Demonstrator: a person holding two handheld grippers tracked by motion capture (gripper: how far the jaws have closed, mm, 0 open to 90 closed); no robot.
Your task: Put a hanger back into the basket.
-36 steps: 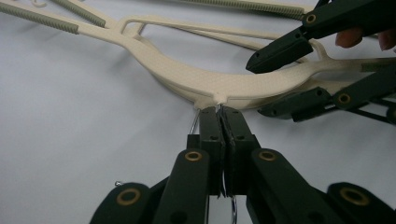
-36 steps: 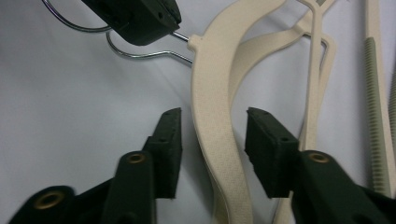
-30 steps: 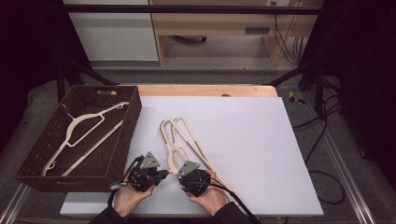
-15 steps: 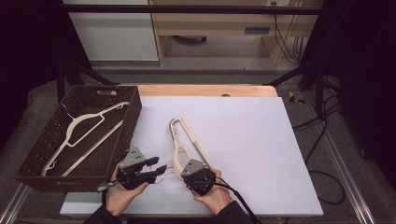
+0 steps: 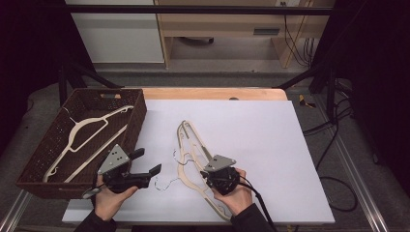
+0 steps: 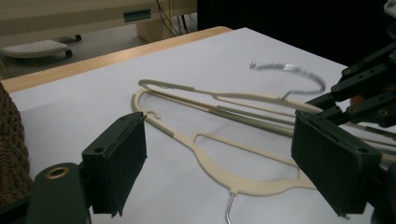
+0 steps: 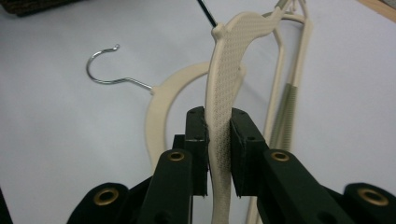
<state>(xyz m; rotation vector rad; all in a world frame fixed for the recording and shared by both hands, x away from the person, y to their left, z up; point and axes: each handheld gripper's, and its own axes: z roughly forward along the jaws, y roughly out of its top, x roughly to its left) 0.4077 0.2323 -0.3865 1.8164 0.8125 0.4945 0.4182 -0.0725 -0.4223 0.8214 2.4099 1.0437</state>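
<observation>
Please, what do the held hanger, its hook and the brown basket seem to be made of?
Held hanger: probably cream plastic, matte; a moulded dotted texture shows between the right gripper's pads.
Its hook: likely steel wire, thin, bright and shiny.
Basket: seemingly woven wicker or imitation rattan, dark brown with an open weave.

Basket (image 5: 138, 113) at table's (image 5: 270, 145) left, hanger (image 5: 84, 133) inside, two hangers (image 5: 191, 145) right of it

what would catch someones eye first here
Probably the right gripper near the table's front edge, clamped on a cream hanger that it tilts above a second one lying flat. To its left the left gripper stands open and empty, beside a brown wicker basket with another hanger in it.
</observation>
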